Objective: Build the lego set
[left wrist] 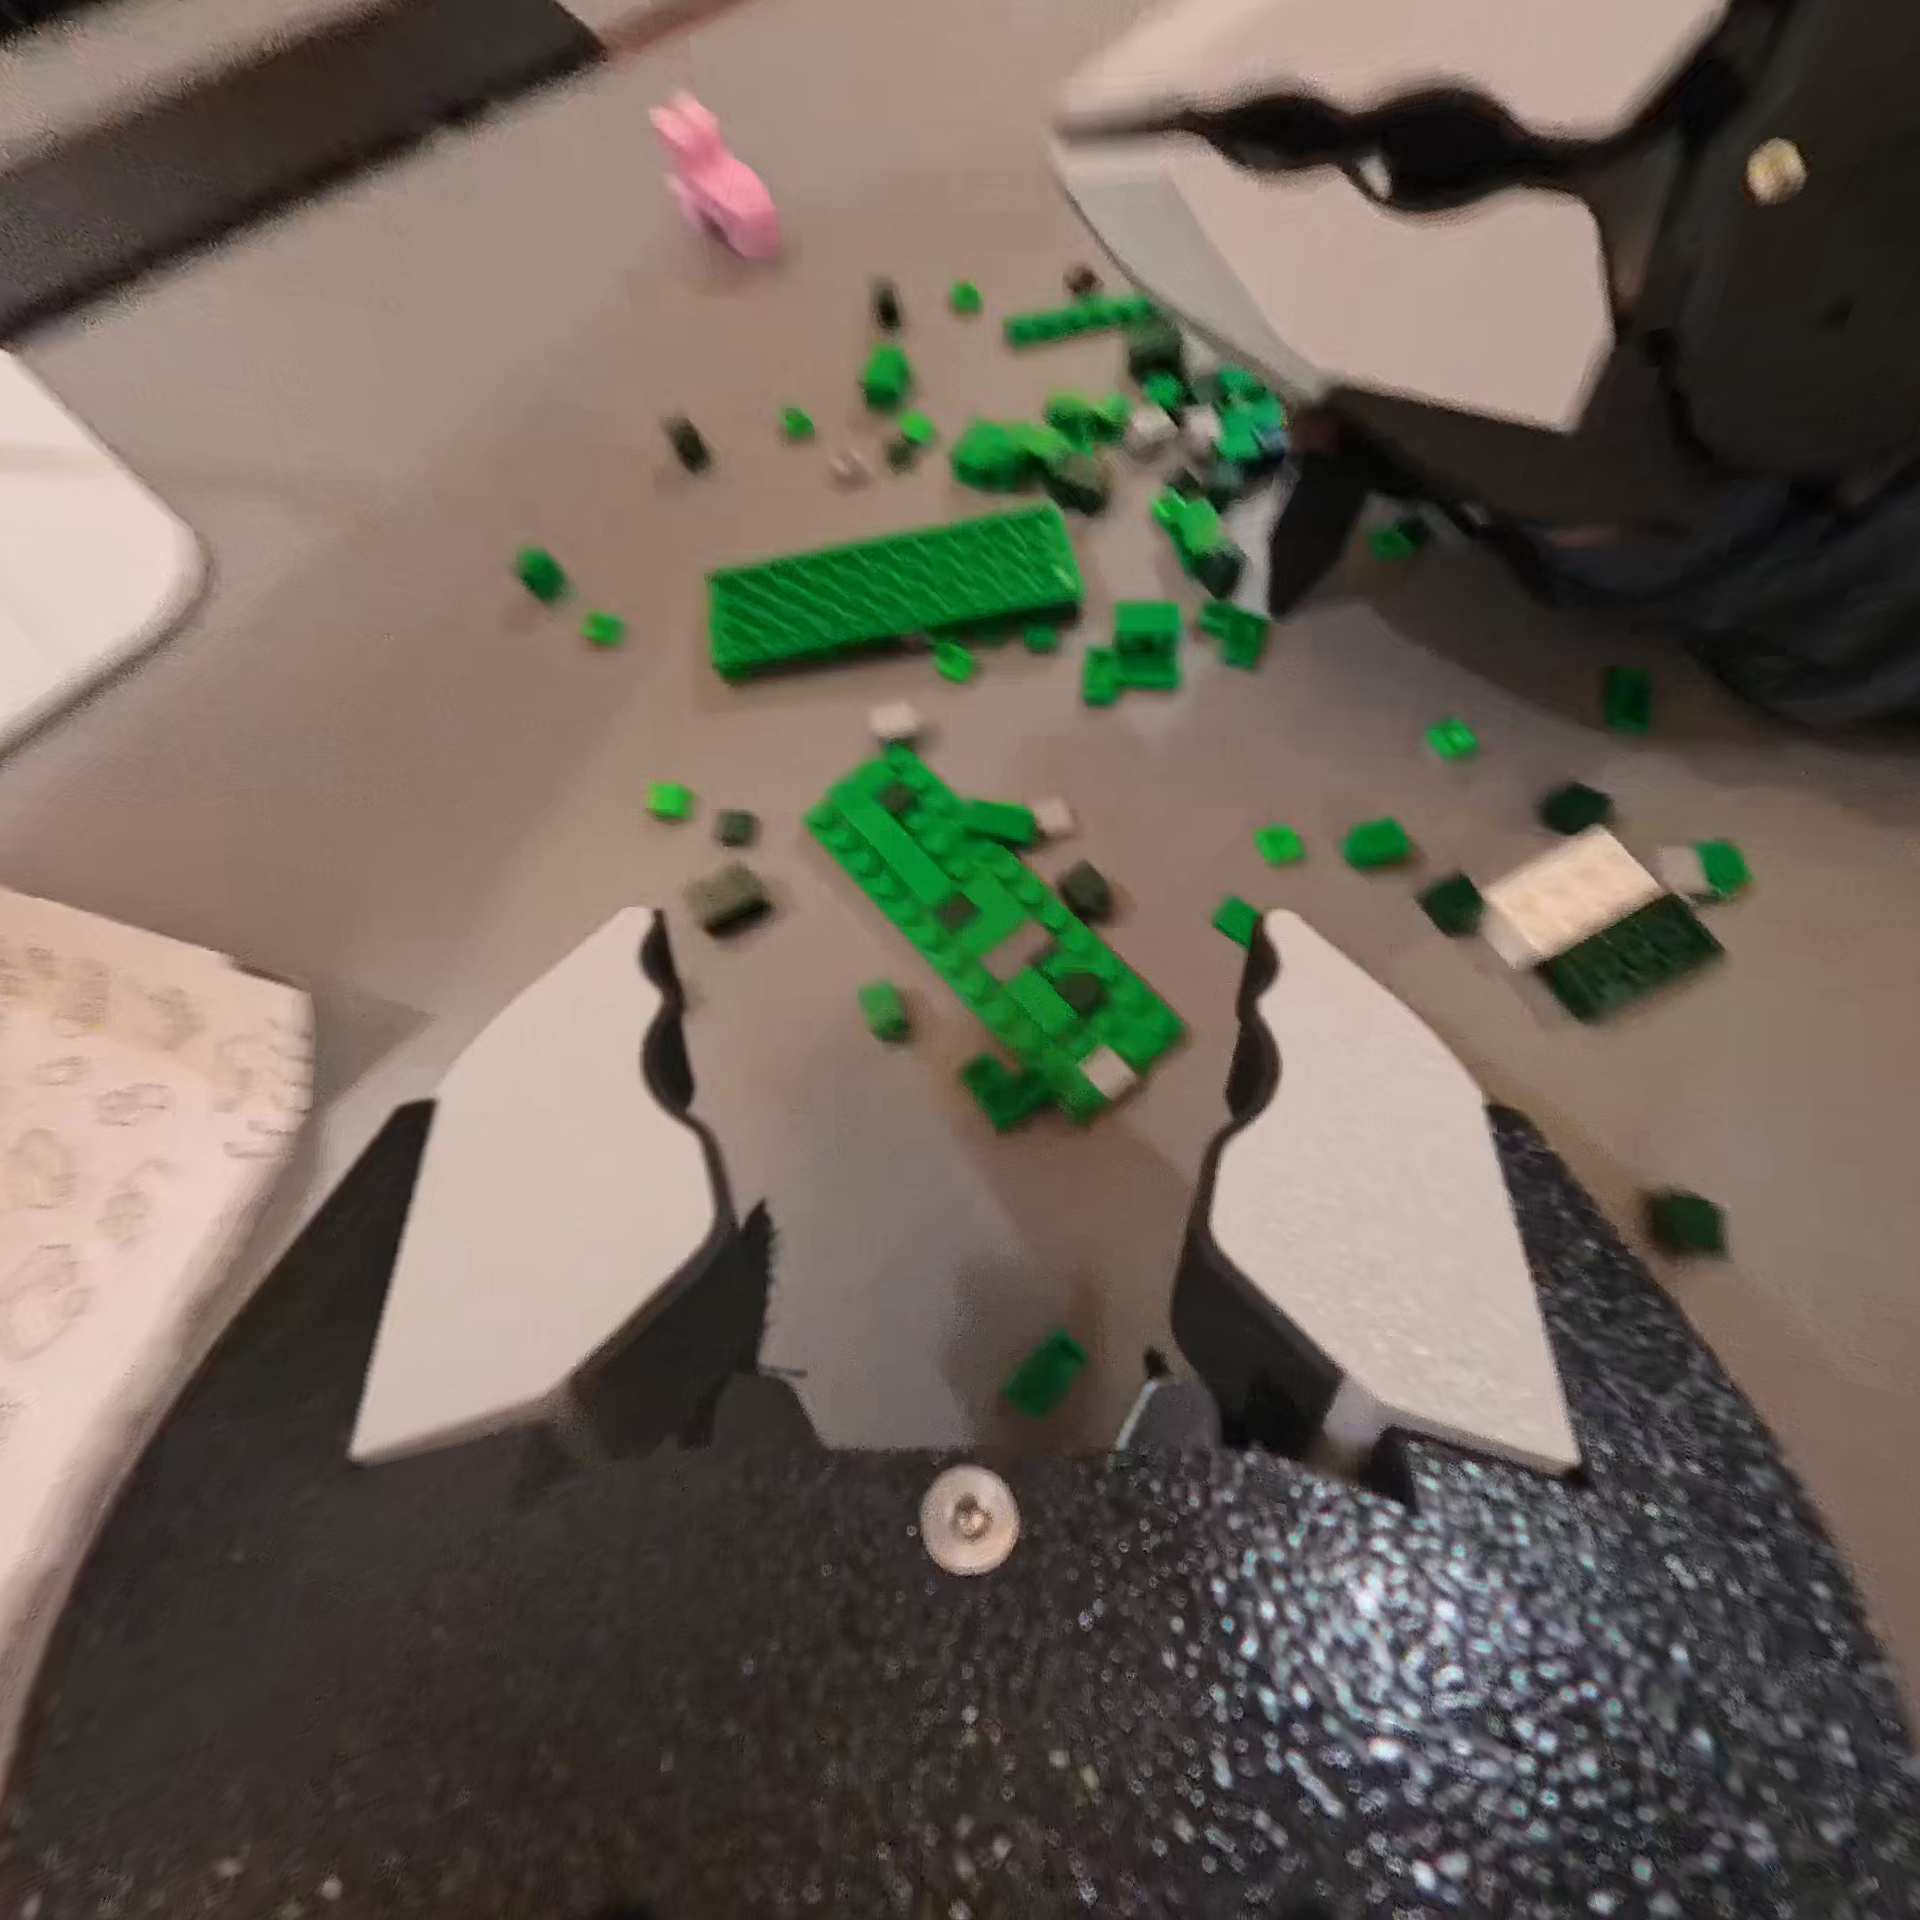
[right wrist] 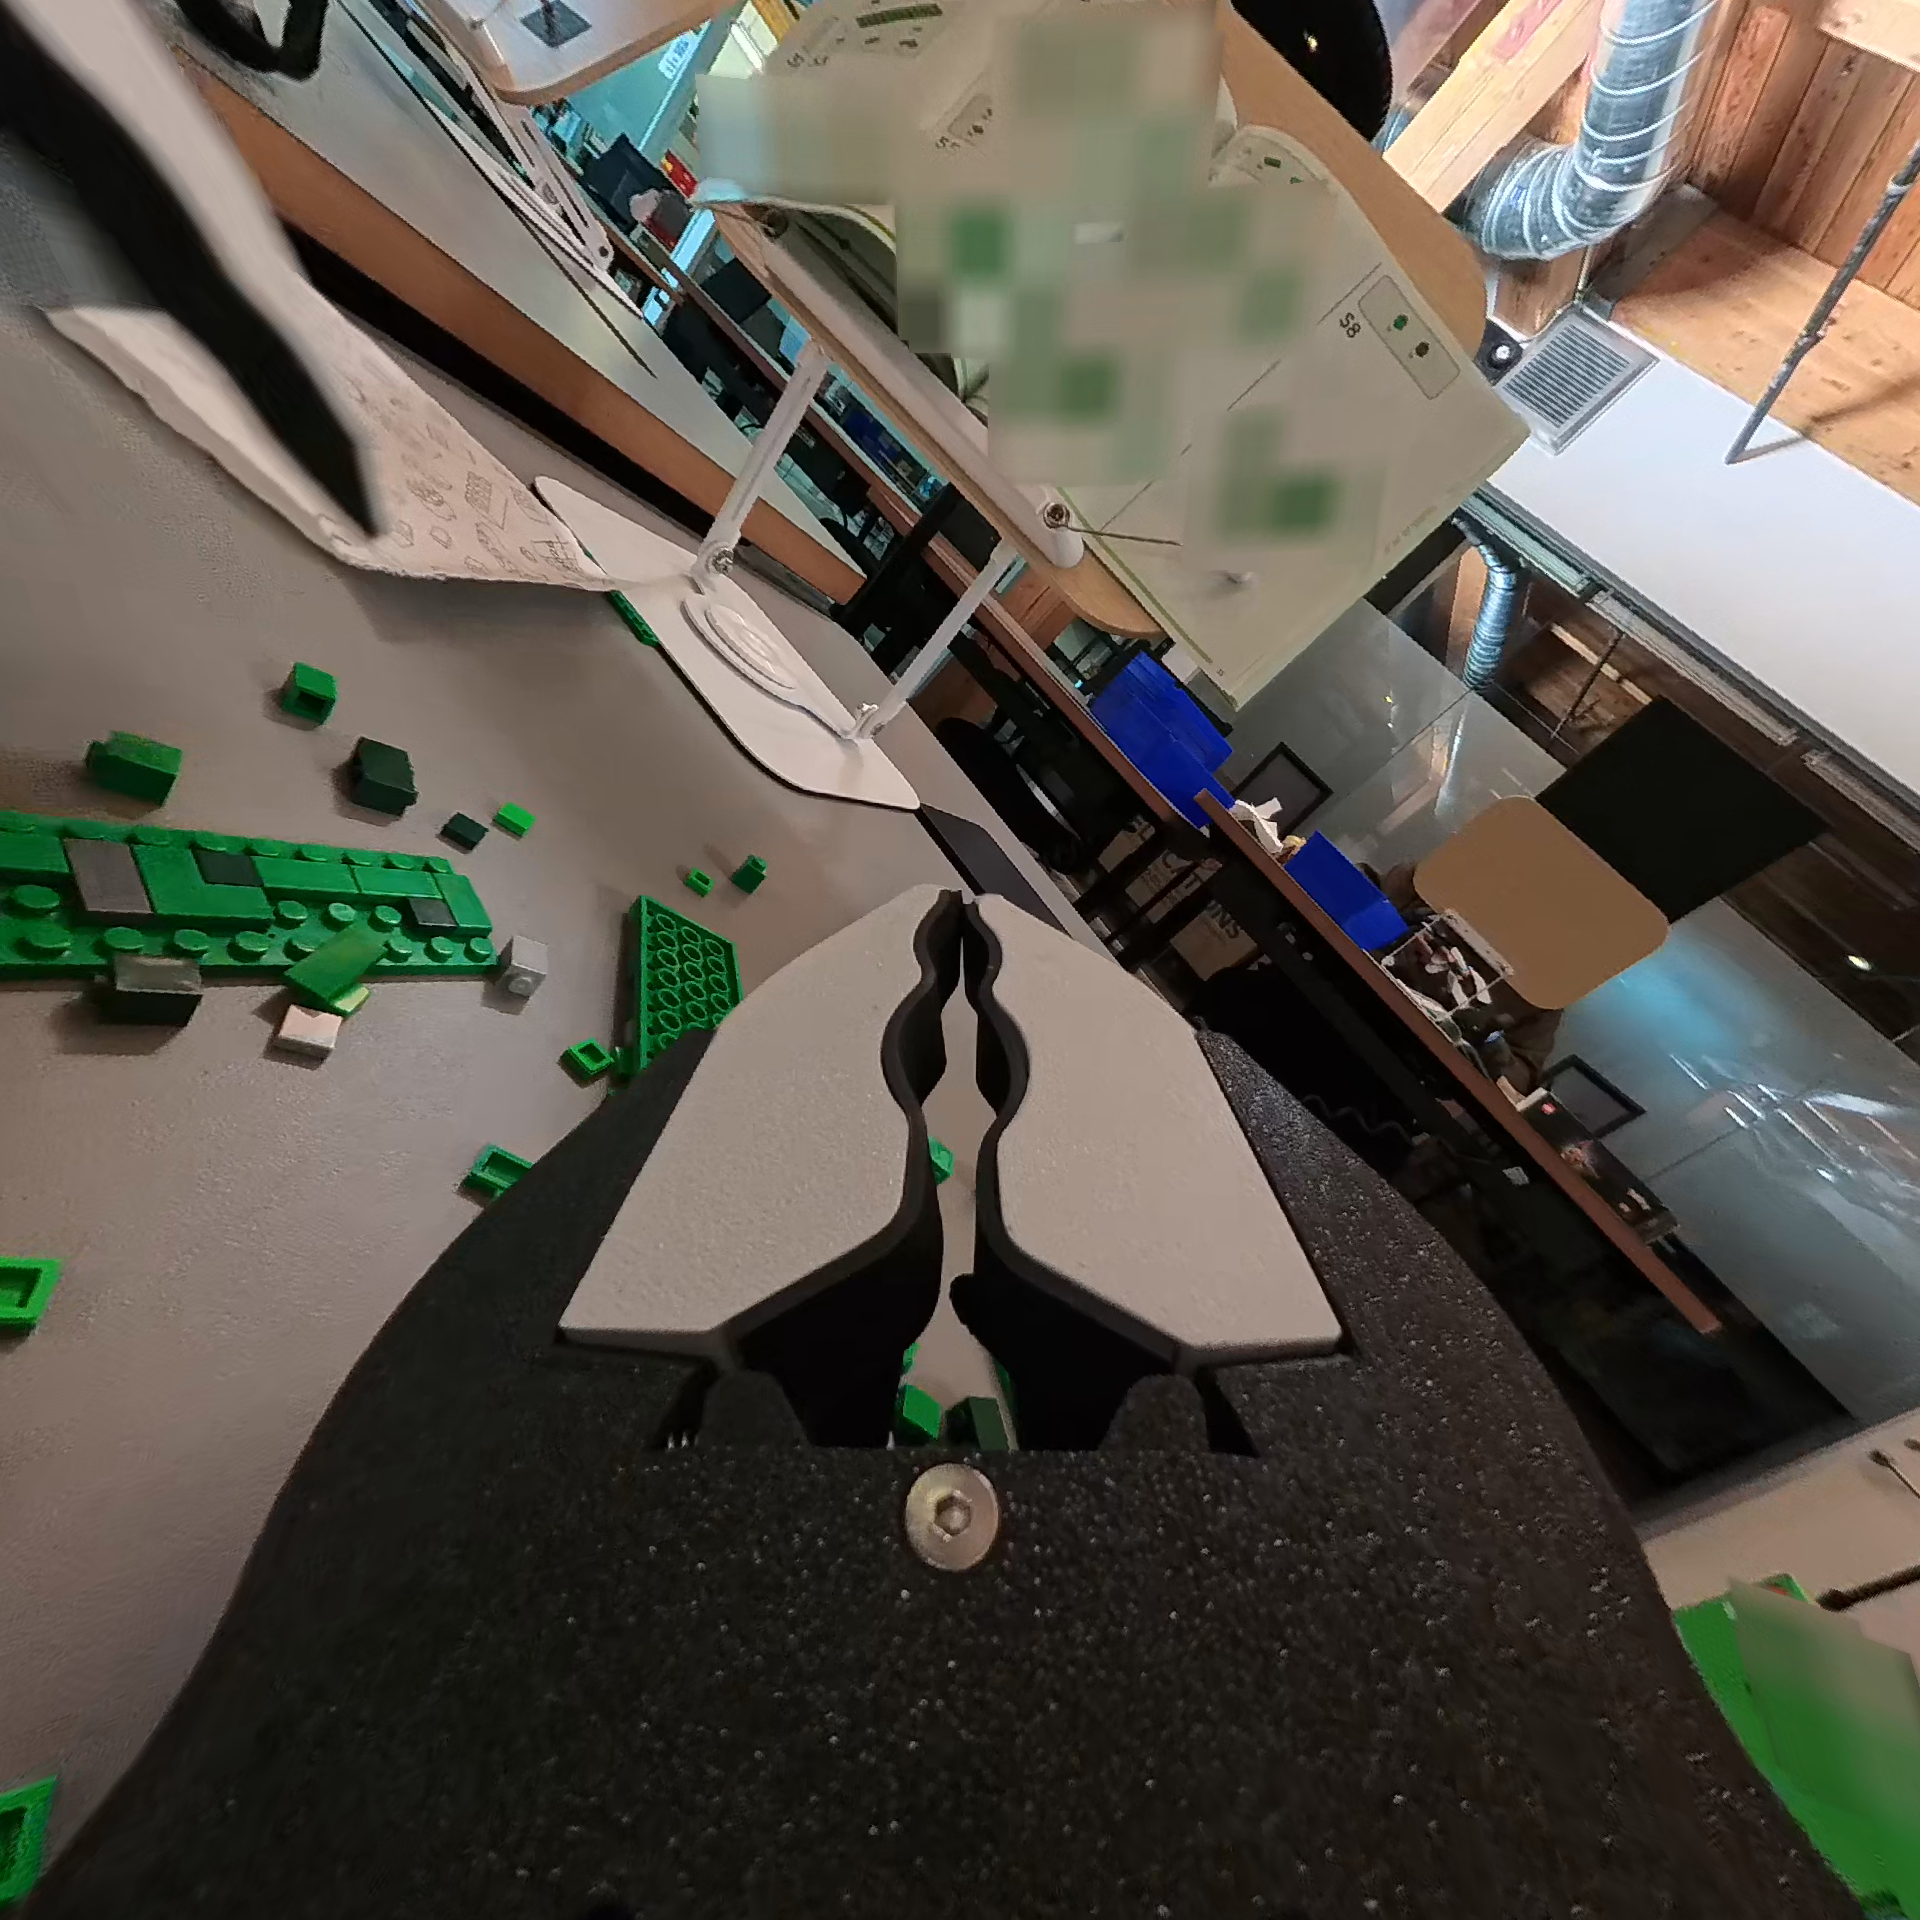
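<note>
Blurred view: left gripper point(left wrist: 961, 935) spread above a studded green plate point(left wrist: 992, 940). Right gripper point(right wrist: 961, 914), fingers pressed together, empty, hides scattered bricks point(right wrist: 935, 1413).

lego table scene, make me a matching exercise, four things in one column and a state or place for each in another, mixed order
Things:
1. left gripper
2. right gripper
3. small pink animal figure
4. long green studded plate assembly

States or places:
A. shut, nothing between its tips
B. far end of the grey table, apart from the green pieces
C. open
D. lying flat ahead of the open fingers

Pairs: 1-C, 2-A, 3-B, 4-D
</note>
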